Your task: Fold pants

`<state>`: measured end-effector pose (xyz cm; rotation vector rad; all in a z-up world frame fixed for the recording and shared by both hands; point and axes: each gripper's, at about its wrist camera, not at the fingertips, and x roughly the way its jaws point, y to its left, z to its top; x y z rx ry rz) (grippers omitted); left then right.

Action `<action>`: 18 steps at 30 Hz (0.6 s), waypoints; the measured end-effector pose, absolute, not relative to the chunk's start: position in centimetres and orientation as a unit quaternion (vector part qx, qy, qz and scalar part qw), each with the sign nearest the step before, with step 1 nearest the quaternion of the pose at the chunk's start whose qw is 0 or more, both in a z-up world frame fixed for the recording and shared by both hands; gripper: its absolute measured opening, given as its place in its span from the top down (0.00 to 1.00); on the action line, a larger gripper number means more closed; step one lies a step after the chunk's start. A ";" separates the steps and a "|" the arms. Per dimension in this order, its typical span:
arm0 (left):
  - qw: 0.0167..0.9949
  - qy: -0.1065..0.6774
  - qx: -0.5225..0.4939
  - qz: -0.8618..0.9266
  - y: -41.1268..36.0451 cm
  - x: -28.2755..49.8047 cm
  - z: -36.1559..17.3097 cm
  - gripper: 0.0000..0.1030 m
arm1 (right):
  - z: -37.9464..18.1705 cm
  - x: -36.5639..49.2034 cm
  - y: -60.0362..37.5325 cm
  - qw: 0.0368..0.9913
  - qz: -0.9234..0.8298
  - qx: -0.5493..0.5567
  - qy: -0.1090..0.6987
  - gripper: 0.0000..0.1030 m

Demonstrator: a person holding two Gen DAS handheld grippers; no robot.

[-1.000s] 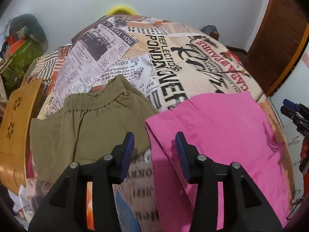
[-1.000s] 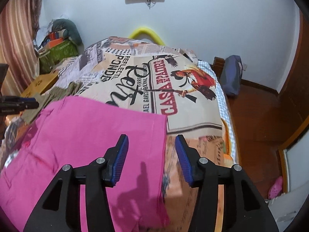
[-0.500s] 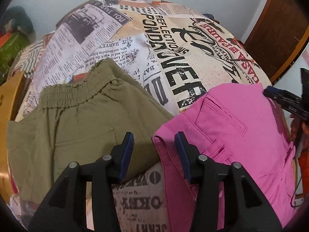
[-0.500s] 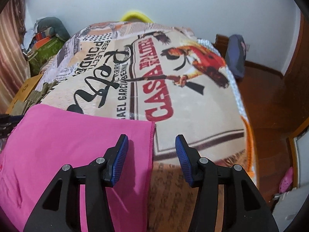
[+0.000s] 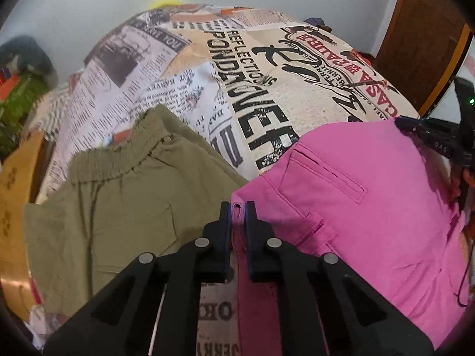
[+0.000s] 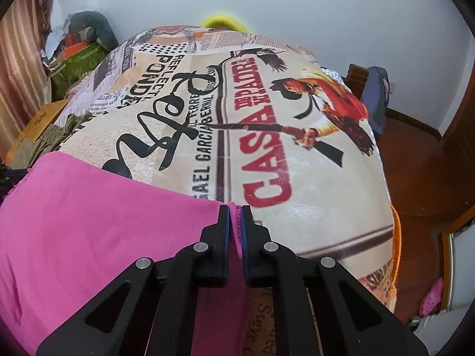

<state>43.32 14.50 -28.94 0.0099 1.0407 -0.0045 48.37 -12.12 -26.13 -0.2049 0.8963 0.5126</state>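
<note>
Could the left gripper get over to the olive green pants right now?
Probably not without letting go: the left gripper is shut on a corner of the pink pants. The olive green pants lie uncovered just beside it.

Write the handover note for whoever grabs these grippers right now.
Left gripper: shut on the waistband corner of the pink pants.
Right gripper: shut on the pink pants' far-end corner, at the hem.
Pink pants lie spread flat across the printed bedspread; olive pants lie beside them, to the left.
Done: both corners gripped.
Left: no fold made yet; lift and fold the pink pants.
</note>
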 end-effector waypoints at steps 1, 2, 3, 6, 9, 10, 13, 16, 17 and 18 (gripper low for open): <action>0.871 0.492 0.008 0.001 14.5 43.2 -28.6 0.93 | -25.8 48.2 -12.3 0.869 0.241 -0.099 0.420 0.95; 0.874 0.485 0.011 0.003 14.6 43.2 -28.1 0.94 | -25.5 48.2 -12.3 0.872 0.239 -0.100 0.415 0.96; 0.879 0.477 0.015 0.007 14.6 43.1 -27.5 0.94 | -25.0 48.1 -12.4 0.876 0.236 -0.100 0.408 0.96; 0.889 0.458 0.014 0.010 14.9 43.2 -25.3 0.94 | -23.4 48.2 -12.7 0.884 0.232 -0.093 0.394 0.96; 0.896 0.444 0.018 0.016 14.7 43.4 -23.2 0.94 | -21.4 48.4 -12.6 0.893 0.223 -0.094 0.379 0.96; 0.898 0.439 0.024 0.020 14.4 43.6 -22.5 0.94 | -20.6 48.4 -12.7 0.897 0.220 -0.094 0.371 0.96; 0.903 0.427 0.033 0.027 14.1 43.8 -20.5 0.94 | -18.2 48.0 -12.7 0.906 0.215 -0.090 0.354 0.96; 0.909 0.415 0.024 0.020 14.0 43.1 -18.6 0.94 | -15.9 47.2 -13.2 0.911 0.219 -0.084 0.338 0.96; 0.912 0.409 0.023 0.018 14.0 42.6 -18.0 0.94 | -15.2 46.8 -13.4 0.913 0.220 -0.082 0.335 0.96; 0.914 0.405 0.024 0.017 13.9 42.1 -17.3 0.94 | -14.5 46.2 -13.7 0.914 0.222 -0.079 0.331 0.96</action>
